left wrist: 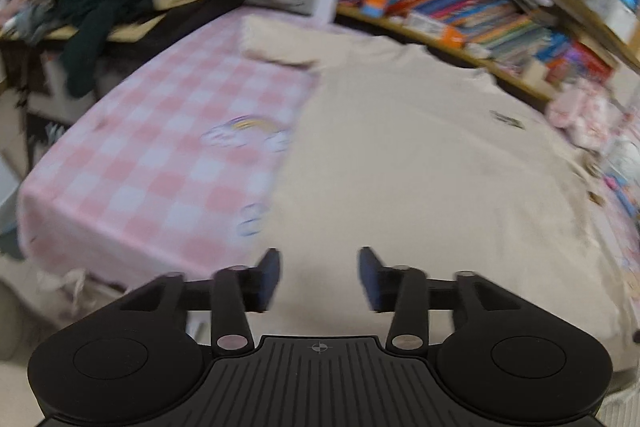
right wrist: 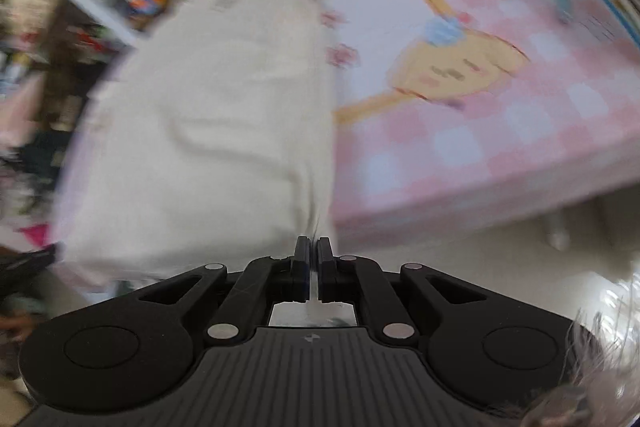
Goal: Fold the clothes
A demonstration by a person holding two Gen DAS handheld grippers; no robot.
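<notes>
The left gripper (left wrist: 319,277) is hanging with its jaws spread apart, holding nothing, above a cream shirt (left wrist: 420,155). The right gripper (right wrist: 313,269) is pinching the shirt's near edge between closed jaws. The shirt is lying on a pink checked bedsheet (left wrist: 160,155), beside bookshelves (left wrist: 500,7).

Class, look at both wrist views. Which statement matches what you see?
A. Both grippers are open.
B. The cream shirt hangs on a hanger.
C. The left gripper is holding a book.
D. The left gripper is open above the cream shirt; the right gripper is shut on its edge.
D: the left gripper stands open over the cream shirt, while the right gripper pinches a fold of it.
</notes>
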